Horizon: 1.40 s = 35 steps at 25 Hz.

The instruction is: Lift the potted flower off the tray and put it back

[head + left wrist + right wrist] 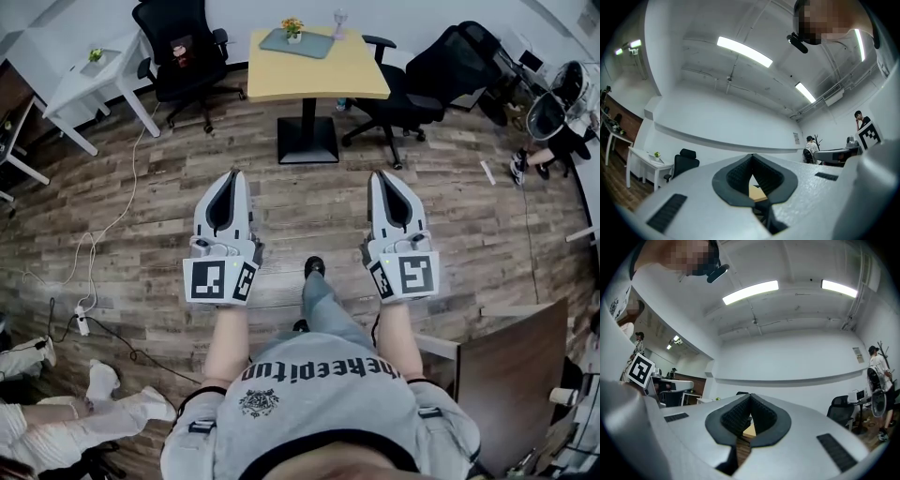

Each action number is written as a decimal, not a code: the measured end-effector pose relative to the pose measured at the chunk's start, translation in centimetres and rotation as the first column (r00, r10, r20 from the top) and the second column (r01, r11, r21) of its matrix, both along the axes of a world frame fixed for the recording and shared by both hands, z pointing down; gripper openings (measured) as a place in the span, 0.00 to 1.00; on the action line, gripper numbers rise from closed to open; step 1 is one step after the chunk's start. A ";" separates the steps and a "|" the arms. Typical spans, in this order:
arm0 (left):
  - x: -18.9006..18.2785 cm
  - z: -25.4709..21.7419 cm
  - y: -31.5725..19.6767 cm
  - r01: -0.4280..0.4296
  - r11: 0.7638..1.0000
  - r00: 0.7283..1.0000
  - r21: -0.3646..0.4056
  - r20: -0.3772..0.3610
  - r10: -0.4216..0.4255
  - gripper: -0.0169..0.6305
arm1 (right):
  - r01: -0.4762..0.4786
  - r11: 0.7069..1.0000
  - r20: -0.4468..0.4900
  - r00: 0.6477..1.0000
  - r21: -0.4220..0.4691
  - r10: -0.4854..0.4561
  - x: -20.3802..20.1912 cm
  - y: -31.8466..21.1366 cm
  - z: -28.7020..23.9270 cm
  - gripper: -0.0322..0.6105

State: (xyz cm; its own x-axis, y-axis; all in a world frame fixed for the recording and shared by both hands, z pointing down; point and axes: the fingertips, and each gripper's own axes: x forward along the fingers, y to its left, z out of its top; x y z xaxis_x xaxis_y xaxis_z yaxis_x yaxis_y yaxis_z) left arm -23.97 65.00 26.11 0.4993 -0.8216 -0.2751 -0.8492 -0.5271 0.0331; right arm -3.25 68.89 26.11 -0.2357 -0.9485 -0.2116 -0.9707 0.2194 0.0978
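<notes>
Wood-plank floor [141,197] is filling most of the head view, where you are holding both grippers out ahead of you, side by side and apart from each other: the left gripper [233,178] with its jaws together and nothing in them, the right gripper [377,176] likewise closed and empty. Beyond them a yellow table [319,80] is standing on a dark pedestal. On its far side a grey-blue tray [317,45] is carrying the potted flower [293,29], which is upright and well apart from both grippers. Black office chairs [183,56] are standing at either side of the table. In the left gripper view, the left gripper [751,159] is showing its pads meeting at the tips, with only a sliver of the table [757,191] visible through the gap below them. In the right gripper view, the right gripper [750,398] is showing the same closed tips, empty, with a strip of the table [750,430] visible beneath.
</notes>
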 end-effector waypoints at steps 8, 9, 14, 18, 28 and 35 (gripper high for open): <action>2.1 -1.7 -10.1 0.015 1.000 1.000 0.018 0.004 -0.015 0.03 | 0.011 1.000 0.010 1.000 0.025 -0.011 2.5 -10.6 -1.9 0.05; 2.4 -1.9 -11.4 0.017 1.000 1.000 0.019 0.001 -0.017 0.03 | 0.015 0.999 0.008 1.000 0.028 -0.015 2.8 -11.9 -2.2 0.05; 4.5 -3.0 -17.2 0.028 0.999 1.000 0.043 0.005 -0.028 0.03 | 0.030 0.998 0.006 1.000 0.054 -0.031 4.8 -18.0 -3.3 0.05; 6.5 -3.5 -21.2 0.035 0.998 0.999 0.059 0.011 -0.036 0.03 | 0.044 0.997 0.004 0.999 0.057 -0.044 6.6 -22.3 -3.4 0.05; 8.6 -3.3 -27.8 0.083 0.994 0.996 0.065 0.012 -0.084 0.03 | 0.056 0.997 0.029 0.998 0.052 -0.058 9.7 -29.2 -2.7 0.05; 9.9 -2.4 -32.2 0.066 0.996 0.997 0.056 0.035 -0.068 0.03 | 0.051 0.998 0.036 0.998 0.040 -0.052 10.7 -33.2 -1.9 0.05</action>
